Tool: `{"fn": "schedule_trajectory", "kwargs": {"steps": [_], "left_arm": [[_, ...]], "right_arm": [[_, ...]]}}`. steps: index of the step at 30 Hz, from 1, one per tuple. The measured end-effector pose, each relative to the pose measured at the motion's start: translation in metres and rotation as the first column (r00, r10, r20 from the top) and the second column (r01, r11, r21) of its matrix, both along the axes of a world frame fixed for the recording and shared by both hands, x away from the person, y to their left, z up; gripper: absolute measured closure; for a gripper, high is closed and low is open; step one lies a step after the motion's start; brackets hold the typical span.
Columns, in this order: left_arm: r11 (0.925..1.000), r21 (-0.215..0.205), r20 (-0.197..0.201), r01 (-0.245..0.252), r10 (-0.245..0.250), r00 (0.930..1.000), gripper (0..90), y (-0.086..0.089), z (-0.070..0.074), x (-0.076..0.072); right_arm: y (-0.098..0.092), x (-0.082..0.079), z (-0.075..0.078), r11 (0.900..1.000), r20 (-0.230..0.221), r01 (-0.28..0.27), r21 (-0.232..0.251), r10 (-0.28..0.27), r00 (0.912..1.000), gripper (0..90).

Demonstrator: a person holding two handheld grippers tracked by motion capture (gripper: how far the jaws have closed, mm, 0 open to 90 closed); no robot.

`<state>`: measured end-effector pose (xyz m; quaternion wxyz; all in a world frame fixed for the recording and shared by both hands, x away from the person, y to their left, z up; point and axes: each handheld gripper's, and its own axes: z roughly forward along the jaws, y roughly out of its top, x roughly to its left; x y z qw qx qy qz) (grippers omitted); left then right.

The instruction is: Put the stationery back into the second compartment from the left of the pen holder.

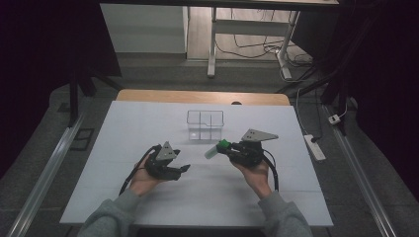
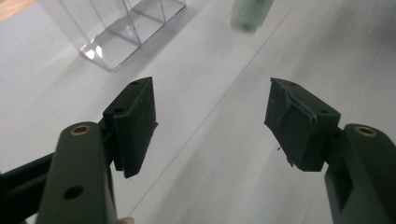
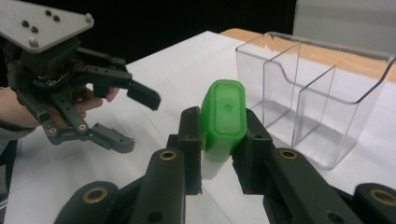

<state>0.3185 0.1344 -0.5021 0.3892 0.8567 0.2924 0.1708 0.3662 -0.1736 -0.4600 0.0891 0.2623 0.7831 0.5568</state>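
the table [image 1: 148, 128] has a flat white top, with a strip of bare wood showing along its far edge [image 1: 202, 97]. a clear plastic organizer [image 1: 205, 125] stands directly on the white surface toward the far middle, its inside split by clear dividers into compartments, and its walls throw a faint shadow on the top. in the right gripper view the organizer [image 3: 322, 102] stands upright near the wooden edge.

Probably lab: desk frame [image 1: 213, 44], floor cables [image 1: 257, 49]

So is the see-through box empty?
Empty. Through the clear box's walls, the compartments show nothing inside; the green-capped bottle sits outside, in the right tongs.
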Motion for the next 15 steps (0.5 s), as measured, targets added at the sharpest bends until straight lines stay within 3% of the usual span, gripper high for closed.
{"fn": "schedule_trajectory", "kwargs": {"steps": [4,10,15], "left_arm": [[0.9998,-0.006,-0.011,-0.020,0.020,0.9997,32.5,0.010,0.001,-0.004],[0.9986,0.025,-0.006,-0.046,0.047,0.9989,32.1,0.024,0.001,-0.013],[0.9978,0.028,-0.012,-0.060,0.061,0.9981,31.9,0.034,-0.001,-0.018]], "right_arm": [[-0.001,0.001,0.005,1.000,0.012,0.003,0.004,-0.003,0.9999,73.9],[-0.001,0.001,0.008,1.000,0.026,0.008,-0.003,-0.007,0.9996,73.9],[-0.002,0.002,0.011,1.000,0.031,0.008,-0.006,-0.008,0.9995,73.9]]}}
